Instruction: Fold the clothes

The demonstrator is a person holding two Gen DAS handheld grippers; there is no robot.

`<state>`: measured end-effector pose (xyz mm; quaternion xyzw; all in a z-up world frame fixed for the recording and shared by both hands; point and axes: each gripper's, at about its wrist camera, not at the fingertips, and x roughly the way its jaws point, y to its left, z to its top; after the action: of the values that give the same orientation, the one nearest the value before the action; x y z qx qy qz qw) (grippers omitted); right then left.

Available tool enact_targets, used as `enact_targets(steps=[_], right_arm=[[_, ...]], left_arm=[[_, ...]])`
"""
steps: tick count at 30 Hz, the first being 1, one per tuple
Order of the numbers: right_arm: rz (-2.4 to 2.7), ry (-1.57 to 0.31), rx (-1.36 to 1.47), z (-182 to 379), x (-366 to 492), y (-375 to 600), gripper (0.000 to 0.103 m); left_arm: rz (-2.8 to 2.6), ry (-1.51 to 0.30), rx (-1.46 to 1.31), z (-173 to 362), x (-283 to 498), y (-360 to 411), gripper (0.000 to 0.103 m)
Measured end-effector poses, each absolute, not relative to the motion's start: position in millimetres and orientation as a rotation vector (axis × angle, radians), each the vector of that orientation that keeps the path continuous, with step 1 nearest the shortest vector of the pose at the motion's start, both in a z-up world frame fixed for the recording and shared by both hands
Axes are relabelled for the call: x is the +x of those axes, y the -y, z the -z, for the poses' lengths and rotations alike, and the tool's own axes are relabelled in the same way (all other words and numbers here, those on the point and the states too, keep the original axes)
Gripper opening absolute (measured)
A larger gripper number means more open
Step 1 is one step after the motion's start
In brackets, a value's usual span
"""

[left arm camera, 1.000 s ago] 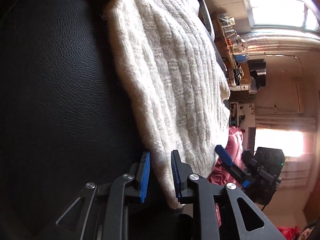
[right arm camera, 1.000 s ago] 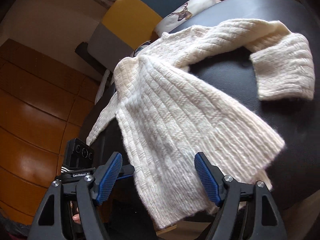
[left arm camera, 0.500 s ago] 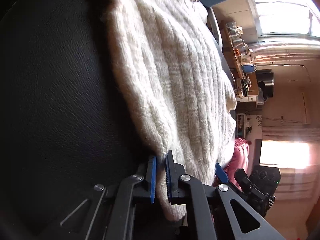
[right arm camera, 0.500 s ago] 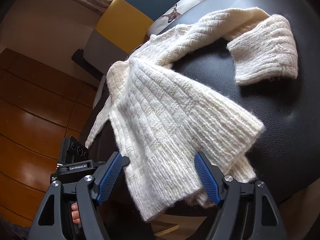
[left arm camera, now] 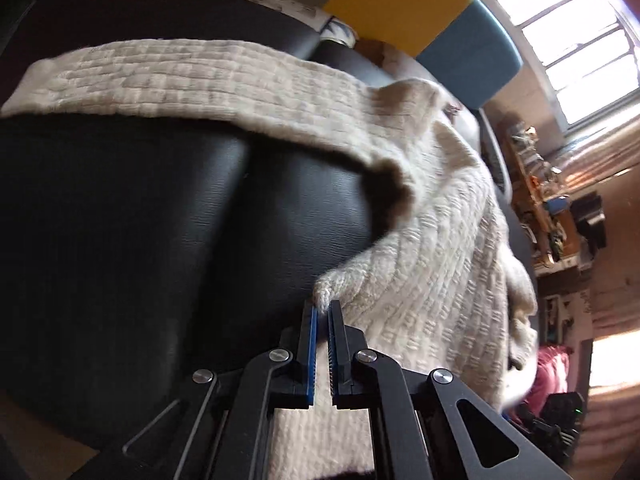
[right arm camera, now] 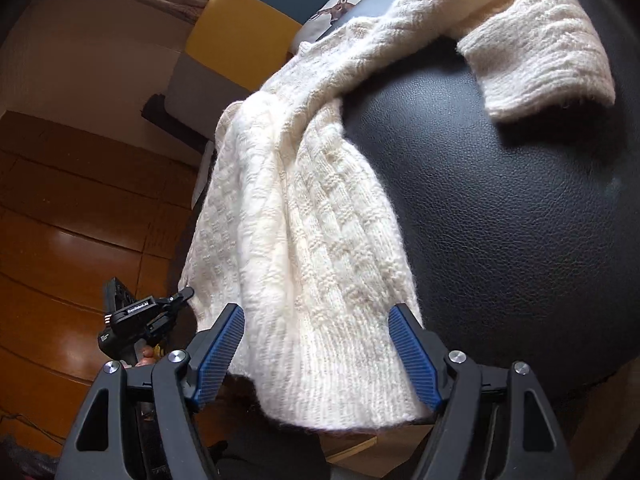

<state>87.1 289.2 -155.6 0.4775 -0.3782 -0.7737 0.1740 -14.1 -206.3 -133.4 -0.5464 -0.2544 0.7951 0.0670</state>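
Daylight from one side, strong fisheye bend, some motion blur

In the left wrist view a window (left arm camera: 572, 40) at the upper right is blown out to white, and a second bright patch glows at the right edge lower down; the black leather seat (left arm camera: 140, 220) lies in deep shade, and the cream sweater (left arm camera: 432, 280) is smeared by blur, casting a dark shadow under its sleeve. The right wrist view is sharper and evenly lit (knit stitches read clearly), with soft sheen on the leather and glossy reflections on the wooden floor (right arm camera: 60, 240). Both views curve hard and darken at the corners.
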Motion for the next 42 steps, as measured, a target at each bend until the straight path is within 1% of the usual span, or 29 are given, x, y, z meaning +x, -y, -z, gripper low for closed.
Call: enact_targets(steps=[2, 5, 6, 8, 10, 11, 14, 15, 16, 17, 19, 21, 24, 25, 26, 28, 29, 31, 33, 34, 36, 37, 38, 39, 41, 42], right_arm=[[2.222, 1.043, 1.334, 148.0, 84.5, -288.2, 0.077], [2.295, 0.992, 1.301, 132.1, 77.9, -296.6, 0.077], [2.332, 0.945, 1.295, 126.2, 73.1, -295.9, 0.077], [2.393, 0.829, 1.281, 116.2, 60.8, -289.2, 0.076], [2.385, 0.739, 1.292, 115.6, 41.4, -273.5, 0.073], [2.37, 0.702, 1.317, 120.1, 30.0, -264.6, 0.071], [2.33, 0.612, 1.476, 145.8, 4.6, -244.4, 0.07], [2.337, 0.578, 1.505, 152.1, 3.2, -242.4, 0.068], [2.348, 0.539, 1.527, 155.7, 2.7, -241.1, 0.064], [2.365, 0.494, 1.542, 154.6, 3.8, -241.5, 0.061], [2.359, 0.481, 1.566, 152.8, 3.3, -245.7, 0.061], [2.337, 0.495, 1.581, 150.2, 1.0, -250.7, 0.061], [2.358, 0.492, 1.52, 125.9, -12.4, -253.2, 0.061], [2.385, 0.488, 1.468, 113.9, -20.6, -254.9, 0.061], [2.414, 0.479, 1.417, 101.4, -29.6, -256.2, 0.061], [2.474, 0.419, 1.337, 78.0, -54.0, -255.7, 0.063], [2.506, 0.359, 1.318, 69.1, -71.4, -253.2, 0.064], [2.563, 0.226, 1.322, 58.2, -110.6, -247.7, 0.064], [2.59, 0.129, 1.364, 58.1, -157.8, -244.3, 0.064], [2.597, 0.088, 1.393, 62.0, -179.8, -243.6, 0.064], [2.569, 0.033, 1.461, 76.6, -220.4, -243.0, 0.064], [2.538, 0.013, 1.502, 86.0, -236.8, -243.0, 0.064], [2.509, -0.009, 1.543, 95.8, -252.1, -242.5, 0.064], [2.48, -0.032, 1.575, 105.0, -265.3, -241.7, 0.064], [2.43, -0.083, 1.605, 120.7, -283.7, -239.3, 0.064], [2.404, -0.108, 1.62, 128.6, -292.9, -238.1, 0.064]], left_arm=[[-2.403, 0.803, -1.621, 132.6, -8.7, 211.4, 0.006], [-2.465, 0.856, -1.515, 110.8, 1.9, 208.8, 0.006], [-2.491, 0.85, -1.461, 102.1, 5.9, 206.8, 0.006], [-2.515, 0.762, -1.386, 90.1, 9.3, 193.4, 0.006], [-2.498, 0.662, -1.393, 90.5, 5.1, 171.2, 0.006], [-2.462, 0.616, -1.42, 96.6, 2.5, 157.4, 0.006], [-2.387, 0.469, -1.551, 122.4, 0.7, 126.2, 0.006], [-2.363, 0.425, -1.611, 133.7, 1.8, 120.0, 0.006], [-2.327, 0.411, -1.652, 144.1, 4.0, 117.8, 0.006], [-2.322, 0.44, -1.63, 144.4, 6.7, 122.6, 0.006], [-2.295, 0.524, -1.594, 141.4, 7.2, 134.6, 0.006], [-2.333, 0.605, -1.546, 128.1, -5.2, 152.3, 0.006], [-2.444, 0.6, -1.465, 100.8, -41.2, 169.0, 0.006], [-2.475, 0.567, -1.443, 92.4, -58.2, 171.9, 0.011], [-2.497, 0.521, -1.427, 86.5, -75.3, 169.5, 0.012], [-2.554, 0.401, -1.406, 77.5, -111.2, 160.5, 0.012], [-2.57, 0.341, -1.406, 75.5, -129.5, 155.7, 0.012], [-2.586, 0.244, -1.403, 75.2, -169.6, 143.6, 0.012], [-2.589, 0.141, -1.384, 74.3, -202.1, 123.5, 0.013], [-2.584, 0.119, -1.382, 73.7, -215.9, 115.2, 0.013], [-2.549, 0.084, -1.352, 73.9, -241.1, 101.6, 0.02], [-2.543, 0.046, -1.339, 75.2, -251.2, 94.5, 0.028], [-2.538, 0.007, -1.326, 76.5, -261.4, 87.4, 0.038], [-2.531, -0.031, -1.312, 77.8, -271.5, 80.3, 0.043], [-2.499, -0.102, -1.293, 79.7, -284.2, 68.9, 0.057], [-2.482, -0.136, -1.284, 80.6, -290.6, 63.2, 0.062]])
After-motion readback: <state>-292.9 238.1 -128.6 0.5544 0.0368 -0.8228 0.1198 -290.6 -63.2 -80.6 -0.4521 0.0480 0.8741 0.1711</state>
